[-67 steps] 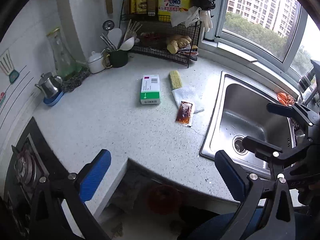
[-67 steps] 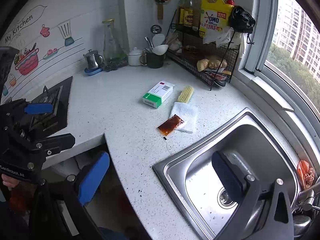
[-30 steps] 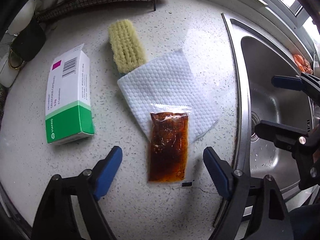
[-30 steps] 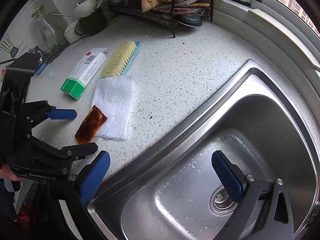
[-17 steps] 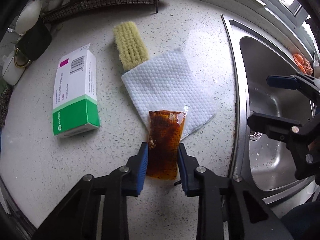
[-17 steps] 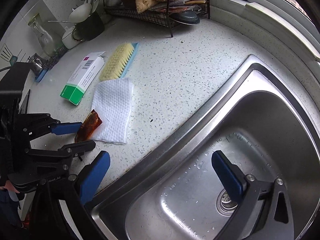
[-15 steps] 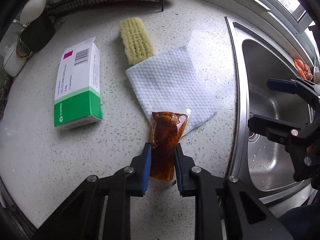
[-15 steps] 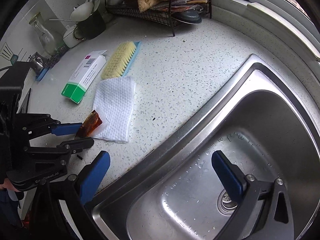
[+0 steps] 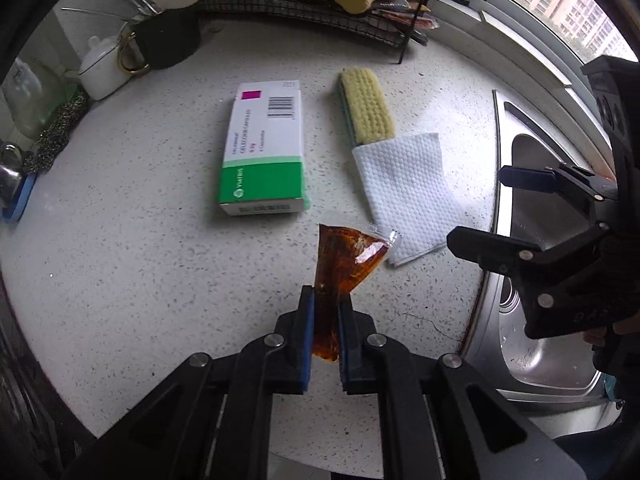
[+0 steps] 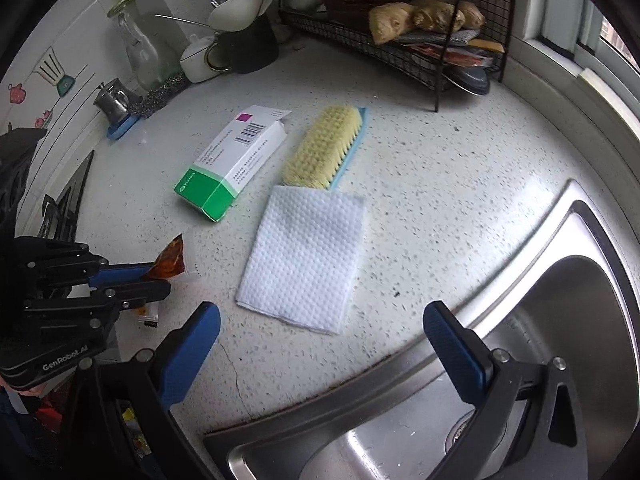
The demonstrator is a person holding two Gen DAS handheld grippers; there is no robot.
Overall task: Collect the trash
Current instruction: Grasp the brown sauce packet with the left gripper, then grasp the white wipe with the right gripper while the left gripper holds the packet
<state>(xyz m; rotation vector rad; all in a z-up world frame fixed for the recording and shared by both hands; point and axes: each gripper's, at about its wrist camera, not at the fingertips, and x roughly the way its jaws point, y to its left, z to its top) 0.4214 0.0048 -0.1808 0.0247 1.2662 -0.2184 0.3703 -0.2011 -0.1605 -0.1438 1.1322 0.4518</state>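
1. The left tongs (image 9: 325,304) are clamped on the lower end of the clear plastic sachet of brown sauce (image 9: 344,256); the sachet hangs clear of the speckled white stone table (image 9: 120,240), its free upper end sticking out beyond the blue pads.
2. The right tongs (image 10: 320,328) stand wide apart with nothing between them, poised above the white embossed paper towel (image 10: 306,256) near the rim of the steel sink (image 10: 580,280).
3. Likely risk: the grip sits on one end of a slick, liquid-filled pouch, so it could slide out, or the pinch could burst a seam and spill sauce on the table.
4. A second risk: the two tongs work close together and could knock each other if the right one goes for the towel now.
5. The towel's far edge overlaps the yellow-bristled scrubbing brush with a blue back (image 10: 324,148), so lifting it carelessly could drag the brush.
6. The left wrist view shows the pads pressing the sachet; the right wrist view shows that pinch only from the side.
7. Only the right wrist view shows the whole towel lying flat, and the green-and-white cardboard medicine box (image 10: 232,164) with its end flap open.
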